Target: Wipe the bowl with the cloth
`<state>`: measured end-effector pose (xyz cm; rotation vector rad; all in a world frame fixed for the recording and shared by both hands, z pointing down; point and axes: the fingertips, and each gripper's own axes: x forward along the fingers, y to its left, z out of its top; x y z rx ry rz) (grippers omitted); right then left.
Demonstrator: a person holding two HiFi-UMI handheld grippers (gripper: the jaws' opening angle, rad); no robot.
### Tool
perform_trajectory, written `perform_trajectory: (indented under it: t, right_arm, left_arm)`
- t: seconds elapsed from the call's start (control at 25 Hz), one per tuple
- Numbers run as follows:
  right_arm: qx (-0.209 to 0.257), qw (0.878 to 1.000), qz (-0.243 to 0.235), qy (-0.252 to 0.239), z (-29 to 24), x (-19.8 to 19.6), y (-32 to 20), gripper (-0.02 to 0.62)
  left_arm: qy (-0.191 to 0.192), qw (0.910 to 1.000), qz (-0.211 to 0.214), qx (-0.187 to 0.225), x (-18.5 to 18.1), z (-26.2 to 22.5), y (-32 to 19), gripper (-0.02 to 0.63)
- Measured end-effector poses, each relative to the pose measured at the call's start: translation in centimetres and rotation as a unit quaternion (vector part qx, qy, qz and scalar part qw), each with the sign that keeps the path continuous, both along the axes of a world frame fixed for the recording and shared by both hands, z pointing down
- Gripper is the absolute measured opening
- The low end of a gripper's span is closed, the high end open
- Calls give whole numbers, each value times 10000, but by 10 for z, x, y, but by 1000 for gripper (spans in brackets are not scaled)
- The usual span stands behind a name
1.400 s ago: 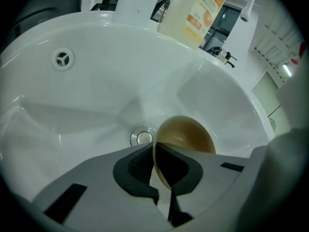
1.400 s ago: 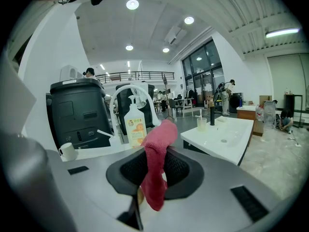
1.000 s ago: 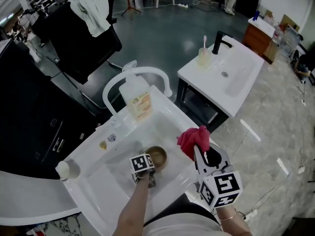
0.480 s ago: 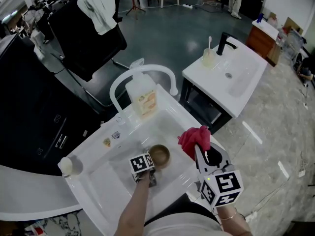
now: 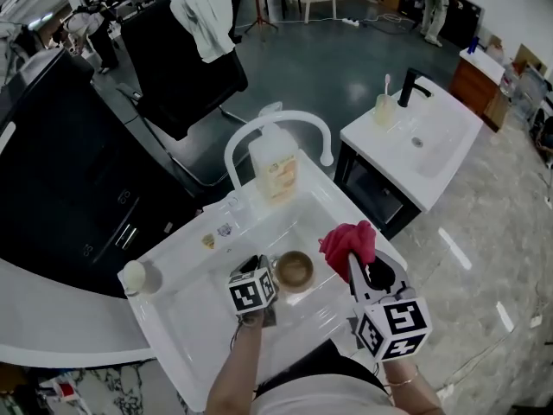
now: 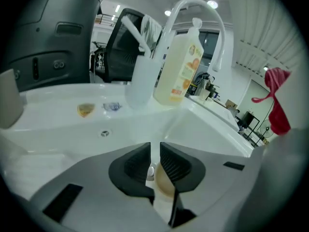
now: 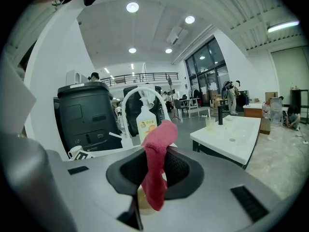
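A small brown bowl (image 5: 295,271) sits in the white sink basin (image 5: 216,318). My left gripper (image 5: 259,264) is low in the basin at the bowl's left side. In the left gripper view its jaws (image 6: 154,161) stand a narrow gap apart and are closing. The bowl (image 6: 163,183) shows just under the right jaw, and I see no pad pressing on it. My right gripper (image 5: 359,271) hovers to the right of the bowl, shut on a red cloth (image 5: 346,242). The cloth (image 7: 159,139) sticks up and hangs down between the pads.
A curved white faucet (image 5: 276,124) and a soap bottle (image 5: 276,167) stand at the sink's far edge. A white cup (image 5: 134,275) sits on the left rim. A second white washstand (image 5: 423,145) stands to the right. A black chair (image 5: 186,59) is behind.
The head view has swung, so the sink sits further right in the picture. The left gripper stays at the bowl's left side. The right gripper keeps the red cloth beside the bowl.
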<state>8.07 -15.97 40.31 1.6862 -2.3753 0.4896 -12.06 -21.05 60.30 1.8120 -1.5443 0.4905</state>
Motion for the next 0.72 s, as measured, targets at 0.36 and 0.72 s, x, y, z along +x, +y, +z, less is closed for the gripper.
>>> perform_trajectory:
  t: [0.36, 0.72]
  right_arm:
    - [166, 9997, -146, -128, -14, -16, 22, 78]
    - [341, 9987, -297, -235, -27, -30, 48, 78]
  left_arm:
    - [17, 9896, -100, 1435, -26, -104, 13, 46]
    - [-85, 9698, 61, 2438, -32, -183, 50, 25]
